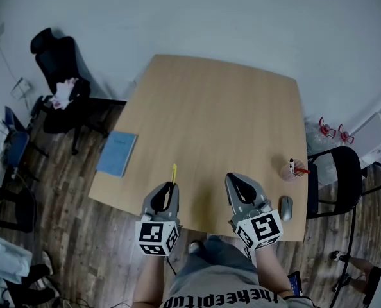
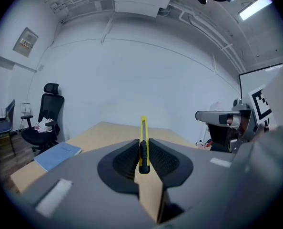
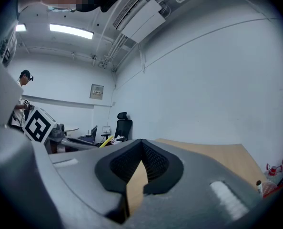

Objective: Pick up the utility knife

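Note:
The yellow utility knife is held above the near edge of the wooden table, and my left gripper is shut on its handle. In the left gripper view the knife stands between the dark pads and sticks out forward past the left gripper. My right gripper hovers beside it to the right, shut with nothing in it. In the right gripper view the right gripper has its tips together, and the knife shows small at the left.
A blue notebook lies at the table's left edge. A cup with pens and a grey mouse sit near the right edge. A black office chair stands far left and a black chair stands at the right.

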`<state>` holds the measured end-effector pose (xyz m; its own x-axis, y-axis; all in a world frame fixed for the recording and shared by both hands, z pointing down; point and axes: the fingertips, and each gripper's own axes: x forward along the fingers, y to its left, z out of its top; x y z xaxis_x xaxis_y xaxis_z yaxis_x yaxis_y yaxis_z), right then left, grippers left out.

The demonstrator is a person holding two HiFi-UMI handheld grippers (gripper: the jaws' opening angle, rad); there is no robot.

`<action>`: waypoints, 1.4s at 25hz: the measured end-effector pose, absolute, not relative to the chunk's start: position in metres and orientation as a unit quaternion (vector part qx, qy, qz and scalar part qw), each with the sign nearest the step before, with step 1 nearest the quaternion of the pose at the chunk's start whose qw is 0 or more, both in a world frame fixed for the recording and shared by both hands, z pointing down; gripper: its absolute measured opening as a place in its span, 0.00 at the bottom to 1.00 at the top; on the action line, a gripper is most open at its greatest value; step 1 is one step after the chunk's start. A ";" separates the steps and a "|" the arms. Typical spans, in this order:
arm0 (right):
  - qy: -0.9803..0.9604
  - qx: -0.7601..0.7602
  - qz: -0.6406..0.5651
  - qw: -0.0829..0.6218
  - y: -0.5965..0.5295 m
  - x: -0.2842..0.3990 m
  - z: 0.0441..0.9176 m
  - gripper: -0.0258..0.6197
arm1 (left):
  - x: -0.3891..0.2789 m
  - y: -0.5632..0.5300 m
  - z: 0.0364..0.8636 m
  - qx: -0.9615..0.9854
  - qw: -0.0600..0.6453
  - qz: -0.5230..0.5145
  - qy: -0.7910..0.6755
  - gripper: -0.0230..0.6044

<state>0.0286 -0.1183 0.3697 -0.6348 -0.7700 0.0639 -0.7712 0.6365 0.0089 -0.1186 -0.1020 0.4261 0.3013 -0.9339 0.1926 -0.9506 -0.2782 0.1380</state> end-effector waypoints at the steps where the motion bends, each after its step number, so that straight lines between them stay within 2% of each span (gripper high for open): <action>1: -0.904 0.426 0.008 0.030 -0.118 0.029 0.368 0.04 | -0.119 -0.101 0.423 0.798 0.110 0.033 -0.591 0.17; 35: -0.898 0.440 0.011 -0.002 -0.101 0.037 0.355 0.04 | -0.137 -0.066 0.362 0.783 0.029 -0.023 -0.621 0.17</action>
